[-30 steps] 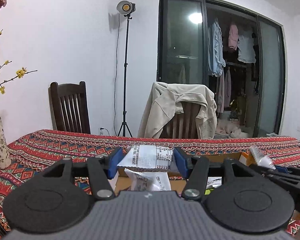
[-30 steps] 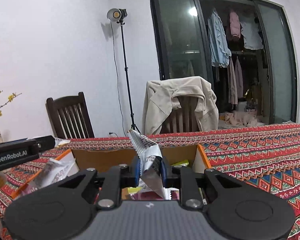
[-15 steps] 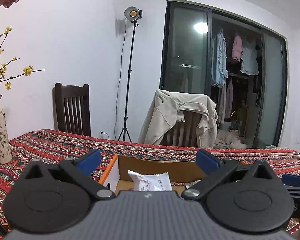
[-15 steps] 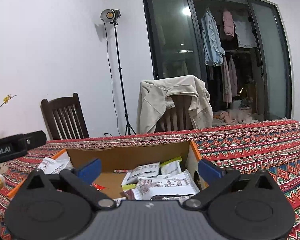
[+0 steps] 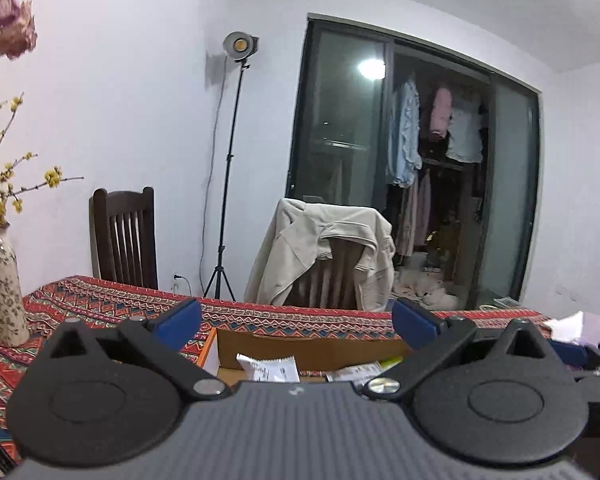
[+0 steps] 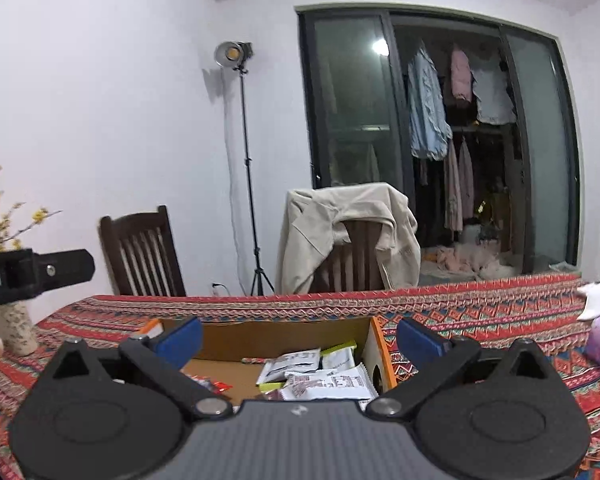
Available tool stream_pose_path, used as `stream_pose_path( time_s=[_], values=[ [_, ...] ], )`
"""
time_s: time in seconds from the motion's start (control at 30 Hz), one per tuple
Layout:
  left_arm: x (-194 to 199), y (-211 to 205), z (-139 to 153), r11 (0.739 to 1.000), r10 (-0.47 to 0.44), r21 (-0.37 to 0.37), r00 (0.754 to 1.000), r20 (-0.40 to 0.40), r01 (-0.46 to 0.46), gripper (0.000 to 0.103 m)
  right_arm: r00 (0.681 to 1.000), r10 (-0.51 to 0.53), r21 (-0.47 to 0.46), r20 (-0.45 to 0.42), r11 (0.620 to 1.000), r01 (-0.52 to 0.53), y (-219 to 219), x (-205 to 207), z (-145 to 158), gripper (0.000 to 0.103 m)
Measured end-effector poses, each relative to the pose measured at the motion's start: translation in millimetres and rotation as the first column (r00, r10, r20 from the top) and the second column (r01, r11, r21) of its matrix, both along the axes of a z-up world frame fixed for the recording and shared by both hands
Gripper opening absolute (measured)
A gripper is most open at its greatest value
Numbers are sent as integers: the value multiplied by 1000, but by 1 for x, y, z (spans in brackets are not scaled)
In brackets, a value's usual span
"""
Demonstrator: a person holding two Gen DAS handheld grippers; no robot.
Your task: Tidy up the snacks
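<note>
Red patterned tablecloth (image 6: 480,312) carries an open brown cardboard box (image 6: 284,336). Both the left gripper (image 5: 296,322) and right gripper (image 6: 300,336), each pinching a white foil snack packet a second ago, now stand spread and empty above it; the white snack packets (image 6: 324,384) lie inside, so that drop looks done.

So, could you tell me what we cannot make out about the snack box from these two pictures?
- Left wrist: the near part of the cardboard box is hidden by the left gripper.
- Right wrist: the box's near left corner sits behind a blue finger.
- Print on the snack packets is too small to read.
</note>
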State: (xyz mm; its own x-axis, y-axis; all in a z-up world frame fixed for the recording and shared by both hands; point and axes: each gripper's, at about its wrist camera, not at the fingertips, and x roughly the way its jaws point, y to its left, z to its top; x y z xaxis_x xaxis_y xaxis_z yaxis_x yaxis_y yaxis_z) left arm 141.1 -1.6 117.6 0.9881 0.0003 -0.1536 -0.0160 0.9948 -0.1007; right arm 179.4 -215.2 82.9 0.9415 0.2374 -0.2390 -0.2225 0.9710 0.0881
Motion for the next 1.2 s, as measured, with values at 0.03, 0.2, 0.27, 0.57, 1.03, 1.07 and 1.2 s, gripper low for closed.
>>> stream_pose_path(
  time_s=[0.03,0.2,0.27,0.57,1.03,1.07,1.2],
  values=[
    [-7,1,0,1000,-7,3,1000,2,7,103,1000,9,-4,2,1000,-9,0,-6,1,103],
    [-47,8,-8,1000,-24,7,1000,2,24,103,998,56,-14,-12,998,-56,-3,-44,-2,103],
    [-62,11,-14,1000,-23,12,1000,2,23,103,998,64,-14,-26,998,-64,-3,-58,-6,103],
    [-111,21,-57,999,-32,11,994,-101,33,103,990,87,-35,-115,995,-92,-8,-107,-40,103],
    [-132,25,-88,999,-27,15,979,-204,30,103,975,77,-35,-208,996,-86,-15,-133,-68,103],
    [-132,24,-89,999,-27,16,978,-206,31,103,975,78,-35,-208,996,-87,-15,-134,-68,103],
    [-133,22,-90,999,-29,18,977,-212,33,103,976,78,-37,-204,995,-88,-15,-136,-66,103]
  ],
)
